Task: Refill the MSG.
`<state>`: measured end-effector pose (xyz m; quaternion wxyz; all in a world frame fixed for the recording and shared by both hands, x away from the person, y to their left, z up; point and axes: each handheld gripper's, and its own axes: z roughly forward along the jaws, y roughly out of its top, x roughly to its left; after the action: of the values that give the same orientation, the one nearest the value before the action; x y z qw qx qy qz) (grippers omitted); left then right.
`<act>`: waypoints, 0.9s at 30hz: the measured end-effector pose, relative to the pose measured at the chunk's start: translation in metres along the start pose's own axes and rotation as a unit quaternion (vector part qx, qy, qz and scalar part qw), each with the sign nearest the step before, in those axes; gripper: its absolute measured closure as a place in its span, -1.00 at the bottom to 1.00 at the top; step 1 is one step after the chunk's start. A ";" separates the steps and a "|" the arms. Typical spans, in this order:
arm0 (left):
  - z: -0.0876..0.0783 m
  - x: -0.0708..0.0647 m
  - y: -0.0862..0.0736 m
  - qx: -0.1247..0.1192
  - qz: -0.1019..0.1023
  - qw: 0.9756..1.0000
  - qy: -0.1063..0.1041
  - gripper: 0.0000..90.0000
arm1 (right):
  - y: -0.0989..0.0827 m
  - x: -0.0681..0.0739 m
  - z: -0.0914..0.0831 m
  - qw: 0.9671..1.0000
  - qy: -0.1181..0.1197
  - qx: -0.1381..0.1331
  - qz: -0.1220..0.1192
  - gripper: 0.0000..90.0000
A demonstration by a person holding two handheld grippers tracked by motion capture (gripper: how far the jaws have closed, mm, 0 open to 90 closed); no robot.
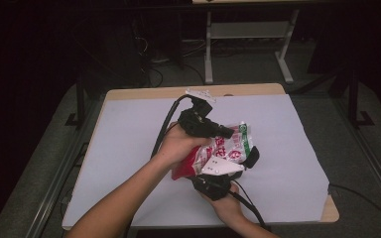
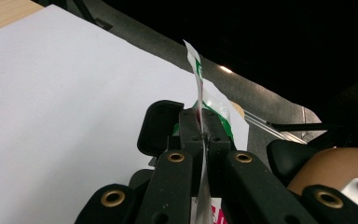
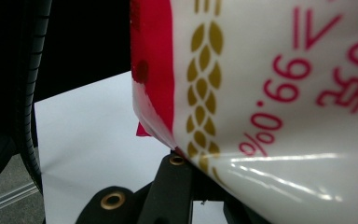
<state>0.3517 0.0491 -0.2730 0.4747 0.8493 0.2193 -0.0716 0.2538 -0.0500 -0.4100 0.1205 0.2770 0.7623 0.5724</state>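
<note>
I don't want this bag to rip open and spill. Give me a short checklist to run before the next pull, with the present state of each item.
1. Left tool clamped on the bag: ok; its jaws are shut on the bag's thin sealed edge.
2. Right tool gripping the bag: ok by the look of it; in the right gripper view the bag covers the jaws, so the contact itself is hidden.
3. Bag clear of the white sheet: ok, it is held up between both tools.
4. Bag unopened: cannot tell.
5. Sheet under the bag bare: ok.
6. Cables free of the bag: ok in the high view.
</note>
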 end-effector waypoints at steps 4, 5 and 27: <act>0.001 0.000 0.000 0.000 -0.001 1.000 0.001 1.00 | 0.000 0.000 0.000 1.000 0.000 0.000 0.002 1.00; 0.001 0.000 0.000 0.000 -0.002 1.000 0.001 1.00 | 0.000 0.000 0.000 1.000 0.001 0.000 0.003 1.00; 0.005 0.001 0.002 0.014 -0.012 1.000 0.004 1.00 | -0.001 0.002 0.000 1.000 0.003 -0.002 0.005 1.00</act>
<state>0.3537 0.0438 -0.2744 0.4613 0.8533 0.2304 -0.0772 0.2522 -0.0493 -0.4103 0.1159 0.2784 0.7604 0.5752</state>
